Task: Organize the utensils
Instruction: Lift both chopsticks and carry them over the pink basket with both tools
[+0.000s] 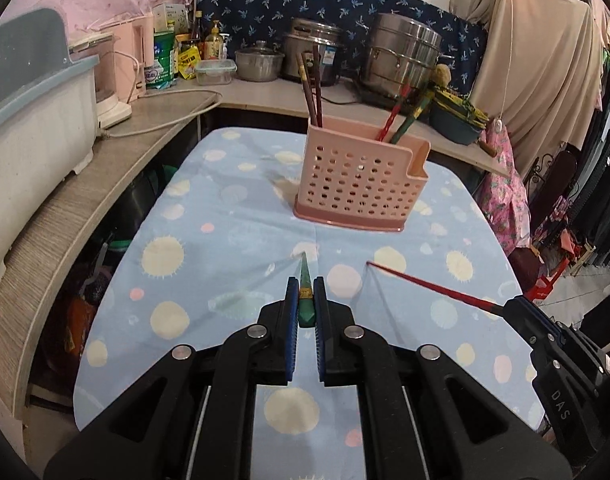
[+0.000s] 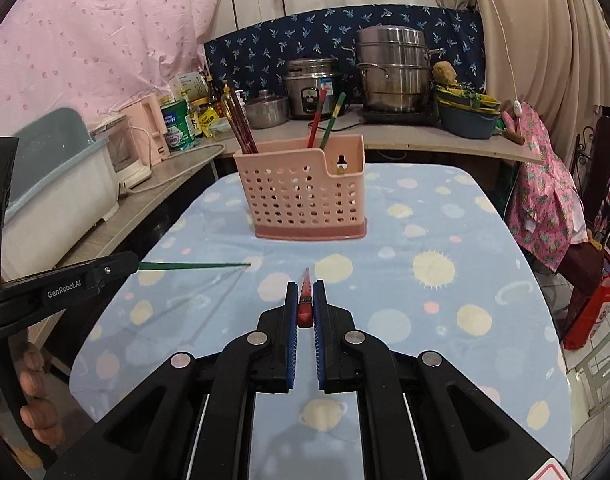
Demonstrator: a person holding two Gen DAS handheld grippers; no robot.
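A pink perforated utensil holder (image 1: 361, 176) (image 2: 305, 196) stands upright on the table with brown chopsticks (image 1: 311, 88) in its left part and a red chopstick (image 1: 393, 114) and a green one (image 1: 411, 118) in its right part. My left gripper (image 1: 306, 288) is shut on a green chopstick (image 1: 306, 300) that points forward above the cloth; it also shows in the right wrist view (image 2: 193, 266). My right gripper (image 2: 305, 292) is shut on a red chopstick (image 2: 305, 300), also seen in the left wrist view (image 1: 429, 284). Both grippers are in front of the holder.
The table wears a blue dotted cloth (image 1: 233, 240) (image 2: 445, 240). A curved counter (image 1: 105, 160) wraps the left and back with a dish rack (image 1: 33, 120), kettle, cans, steel pots (image 1: 401, 56) and a rice cooker (image 2: 313, 88). Clothes hang at the right (image 2: 545, 208).
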